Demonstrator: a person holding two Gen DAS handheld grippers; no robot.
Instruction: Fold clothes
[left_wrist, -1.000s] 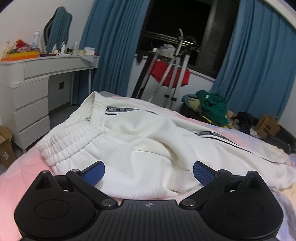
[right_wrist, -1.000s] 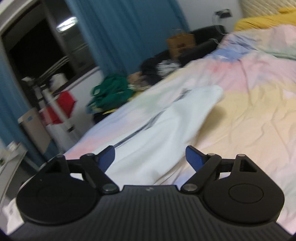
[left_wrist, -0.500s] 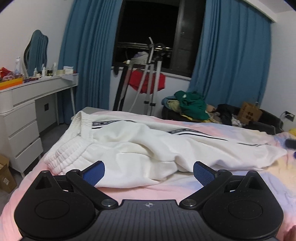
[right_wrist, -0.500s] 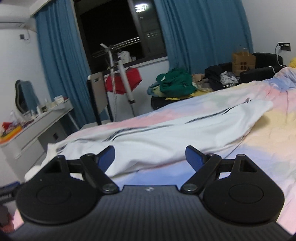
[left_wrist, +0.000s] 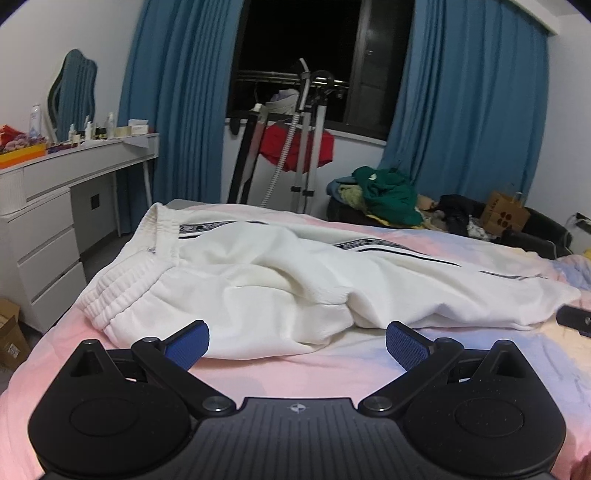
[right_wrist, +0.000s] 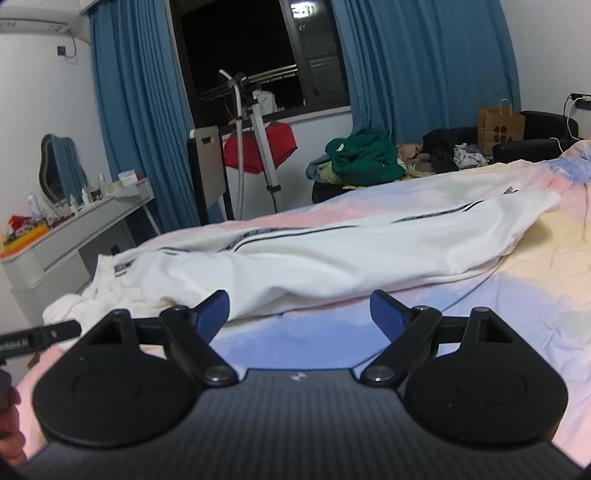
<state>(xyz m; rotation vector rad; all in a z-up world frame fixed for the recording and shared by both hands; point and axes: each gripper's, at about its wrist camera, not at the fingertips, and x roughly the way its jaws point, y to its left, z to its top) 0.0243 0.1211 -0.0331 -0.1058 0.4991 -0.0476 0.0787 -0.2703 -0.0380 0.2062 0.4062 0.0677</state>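
Observation:
White track pants (left_wrist: 280, 284) with a dark side stripe lie lengthwise on the pastel bedsheet (left_wrist: 295, 373), ribbed waistband at the left, legs running right. They also show in the right wrist view (right_wrist: 332, 254). My left gripper (left_wrist: 297, 343) is open and empty, just short of the pants' near edge by the waist. My right gripper (right_wrist: 299, 312) is open and empty, just short of the near edge of the legs. A tip of the right gripper shows at the left wrist view's right edge (left_wrist: 574, 319).
A white dresser (left_wrist: 55, 206) with bottles stands left of the bed. A drying rack (left_wrist: 295, 147) with a red garment, a pile of green clothes (left_wrist: 384, 195) and a paper bag (left_wrist: 504, 216) lie beyond the bed under blue curtains.
Both grippers pulled back from the pants and swung level; the right view turned from the leg ends to face the whole pants. Both stayed open.

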